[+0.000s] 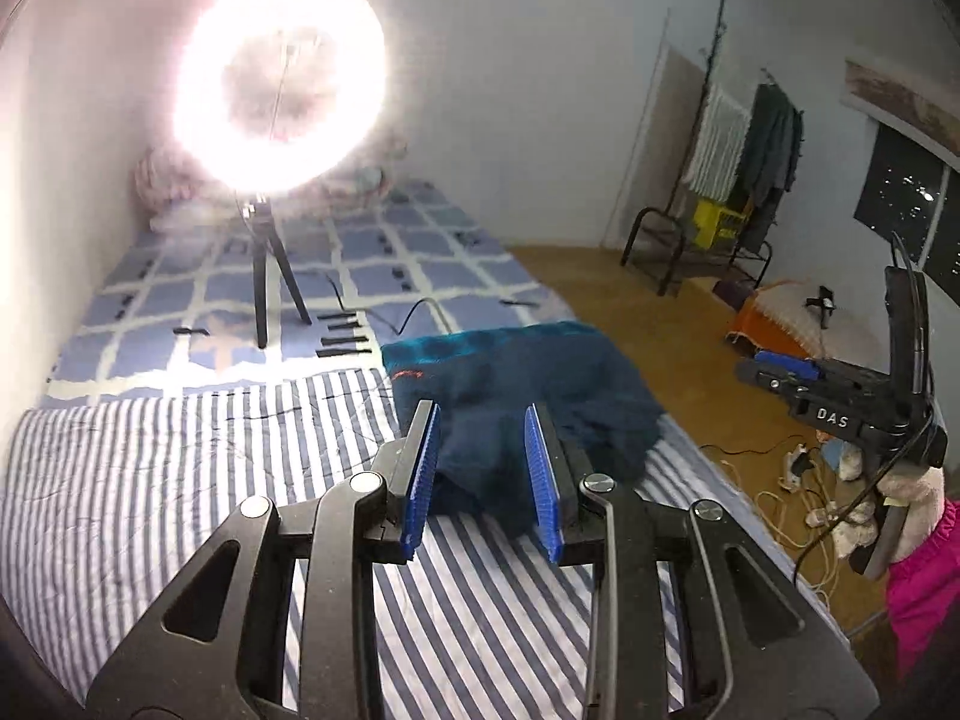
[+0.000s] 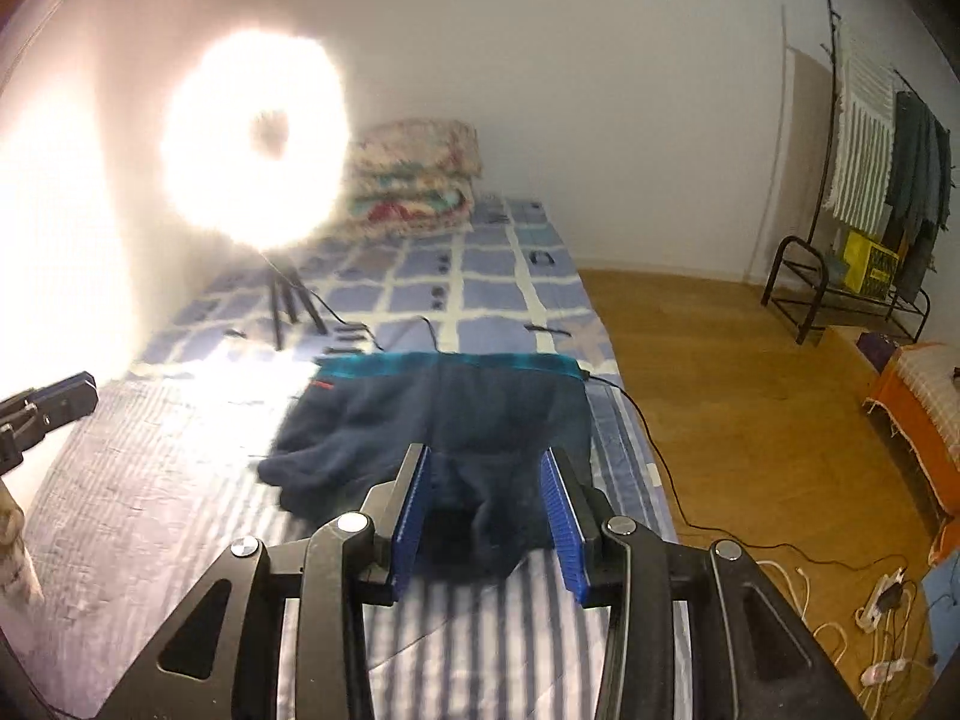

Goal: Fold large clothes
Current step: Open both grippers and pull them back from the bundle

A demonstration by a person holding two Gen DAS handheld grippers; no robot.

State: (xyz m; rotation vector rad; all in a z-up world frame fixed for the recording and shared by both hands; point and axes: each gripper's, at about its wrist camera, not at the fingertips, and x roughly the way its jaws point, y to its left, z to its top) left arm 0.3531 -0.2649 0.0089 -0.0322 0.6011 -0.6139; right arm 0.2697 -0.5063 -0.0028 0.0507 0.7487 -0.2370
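Note:
A dark navy garment [image 1: 528, 372] with a teal band along its far edge lies folded on the striped bed cover [image 1: 180, 480]; in the right wrist view the garment [image 2: 450, 408] has a bunched part sticking out to the left. My left gripper [image 1: 480, 411] hovers above its near edge, jaws apart, with no cloth pinched. My right gripper [image 2: 486, 453] also hangs over the near edge, jaws apart and empty. Each gripper shows in the other's view: the right gripper [image 1: 780, 366] at the right, the left gripper [image 2: 60, 396] at the left.
A glaring ring light on a tripod [image 1: 270, 276] stands on the checked sheet behind the garment, with a cable [image 2: 630, 408] trailing off the bed. Folded blankets [image 2: 414, 180] lie at the wall. The wooden floor [image 2: 750, 408] on the right holds power strips, a clothes rack [image 2: 870, 192] and an orange-sided piece of furniture [image 2: 918, 402].

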